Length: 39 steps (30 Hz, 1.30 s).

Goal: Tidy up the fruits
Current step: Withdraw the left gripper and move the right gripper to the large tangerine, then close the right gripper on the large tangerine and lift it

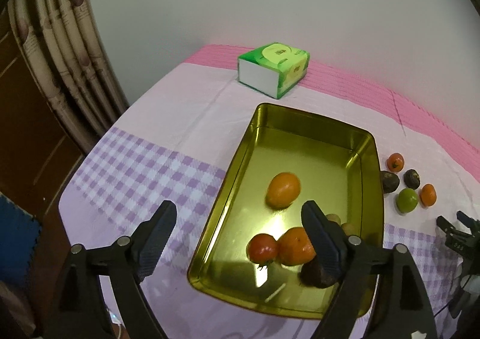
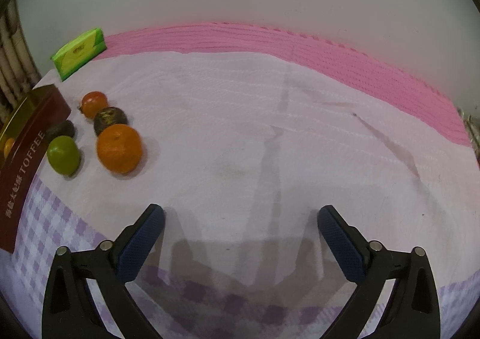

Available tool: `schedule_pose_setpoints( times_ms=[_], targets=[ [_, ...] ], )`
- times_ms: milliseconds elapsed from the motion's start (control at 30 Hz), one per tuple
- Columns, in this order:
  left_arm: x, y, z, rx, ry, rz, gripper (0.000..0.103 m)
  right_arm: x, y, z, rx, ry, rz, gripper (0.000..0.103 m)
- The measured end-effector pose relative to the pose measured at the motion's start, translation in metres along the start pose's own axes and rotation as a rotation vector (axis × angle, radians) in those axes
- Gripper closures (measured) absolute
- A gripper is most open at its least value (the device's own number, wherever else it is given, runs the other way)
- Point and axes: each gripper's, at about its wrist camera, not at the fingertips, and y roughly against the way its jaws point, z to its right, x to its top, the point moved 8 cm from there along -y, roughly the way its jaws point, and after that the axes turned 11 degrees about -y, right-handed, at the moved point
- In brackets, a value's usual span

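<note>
Beside the gold tin (image 1: 372,177), five loose fruits (image 2: 119,148) crowd together, so either gripper's spread, empty fingers (image 2: 141,244) could knock neighbours rolling.

The room is dim. The gold tray (image 1: 364,159) shines with bright glare. Dark shadows fall on the cloth (image 2: 270,135) near the camera. Edges bend round and go black. Fruits look blurry.
</note>
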Motion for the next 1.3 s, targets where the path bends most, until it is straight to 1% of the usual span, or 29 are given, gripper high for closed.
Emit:
schedule_pose_setpoints(
  times_ms=[67,233,300,367,467,600,667,700,867,933,1200,1300],
  targets=[
    [-0.003,0.002,-0.005,0.001,0.017,-0.004,0.020,0.000,0.002,-0.012,0.007,0.025,0.003,0.011],
    [-0.010,0.008,-0.017,0.015,0.053,-0.007,0.019,0.003,0.005,-0.049,0.081,0.064,-0.010,0.020],
    [-0.013,0.010,-0.023,0.023,0.073,-0.006,0.018,0.004,0.004,-0.061,0.098,0.071,-0.016,0.023],
    [-0.015,0.012,-0.029,0.036,0.086,-0.007,0.017,0.006,0.000,-0.071,0.105,0.075,-0.024,0.032],
    [-0.019,0.013,-0.039,0.050,0.109,-0.018,0.016,0.009,-0.007,-0.080,0.124,0.063,-0.047,0.042],
    [-0.024,0.014,-0.050,0.069,0.137,-0.031,0.014,0.018,-0.012,-0.092,0.132,0.057,-0.042,0.045],
    [-0.026,0.012,-0.054,0.070,0.152,-0.038,0.014,0.020,-0.014,-0.096,0.133,0.062,-0.044,0.050],
    [-0.026,0.010,-0.054,0.067,0.156,-0.043,0.014,0.020,-0.016,-0.096,0.132,0.065,-0.048,0.051],
    [-0.027,0.006,-0.052,0.066,0.146,-0.060,0.014,0.025,-0.018,-0.096,0.113,0.063,-0.036,0.057],
    [-0.028,0.005,-0.051,0.069,0.137,-0.066,0.014,0.026,-0.019,-0.096,0.107,0.067,-0.033,0.062],
    [-0.029,0.001,-0.049,0.065,0.130,-0.082,0.014,0.023,-0.014,-0.095,0.101,0.080,-0.026,0.065],
    [-0.030,-0.001,-0.050,0.064,0.137,-0.090,0.014,0.027,-0.005,-0.099,0.114,0.081,-0.011,0.065]
  ],
)
